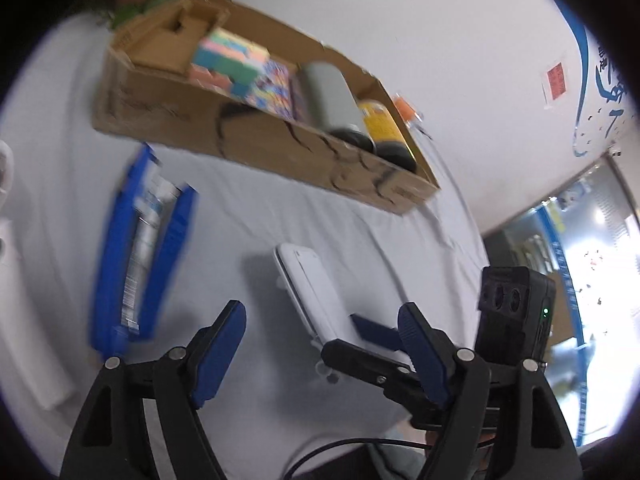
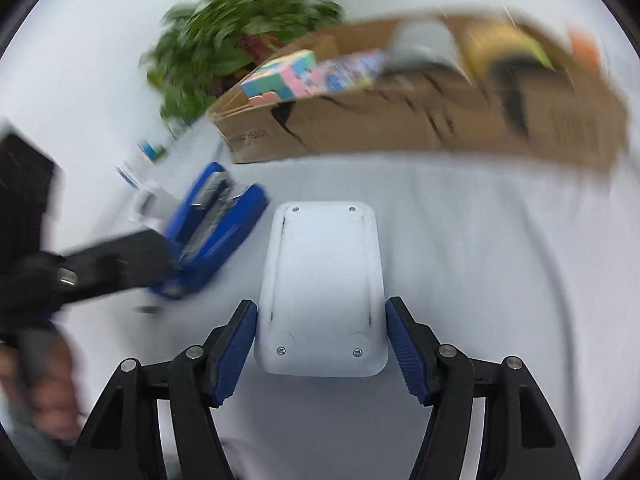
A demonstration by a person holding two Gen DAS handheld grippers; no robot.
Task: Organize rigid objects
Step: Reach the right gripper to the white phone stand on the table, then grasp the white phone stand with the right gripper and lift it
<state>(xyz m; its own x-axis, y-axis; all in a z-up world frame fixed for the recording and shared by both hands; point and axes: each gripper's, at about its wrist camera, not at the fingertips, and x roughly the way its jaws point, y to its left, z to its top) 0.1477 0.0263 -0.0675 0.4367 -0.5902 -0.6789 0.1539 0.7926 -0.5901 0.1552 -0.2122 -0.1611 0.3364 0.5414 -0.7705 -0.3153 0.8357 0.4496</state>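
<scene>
Far left, a blue stapler [image 1: 140, 248], hard glossy plastic, splayed open into two long arms with a silvery staple channel between; blurred, lying on a wrinkled white cloth [image 1: 248, 216]. In the right wrist view, same stapler [image 2: 212, 228] smeared by motion, near end hidden behind the left gripper [image 2: 120, 256], itself a black streak with a blurred hand [image 2: 48, 392] behind.

Left gripper [image 1: 320, 344]: black angular frame, ribbed blue pads, jaws standing wide, nothing between them but cloth.

Centre, a white device [image 2: 320, 280], smooth matte plastic, a rounded rectangle lying underside up, with small screws and round feet at the corners. Near end set between the fingers of the right gripper [image 2: 322, 344]; left pad touching or nearly touching its edge, right pad a sliver apart, so no firm grip visible. From the left wrist view, the white device [image 1: 308, 292] partly covered by that gripper.

Behind, a long shallow cardboard box [image 1: 248, 140], corrugated, marked with black strokes, holding pastel foam blocks [image 1: 228, 60], a patterned packet [image 1: 272, 88], a grey cylinder [image 1: 328, 96] and a yellow-labelled bottle [image 1: 384, 128]. Right end streaked beyond reading in the right wrist view. Leafy plant [image 2: 248, 20] at the back, cut off above.
</scene>
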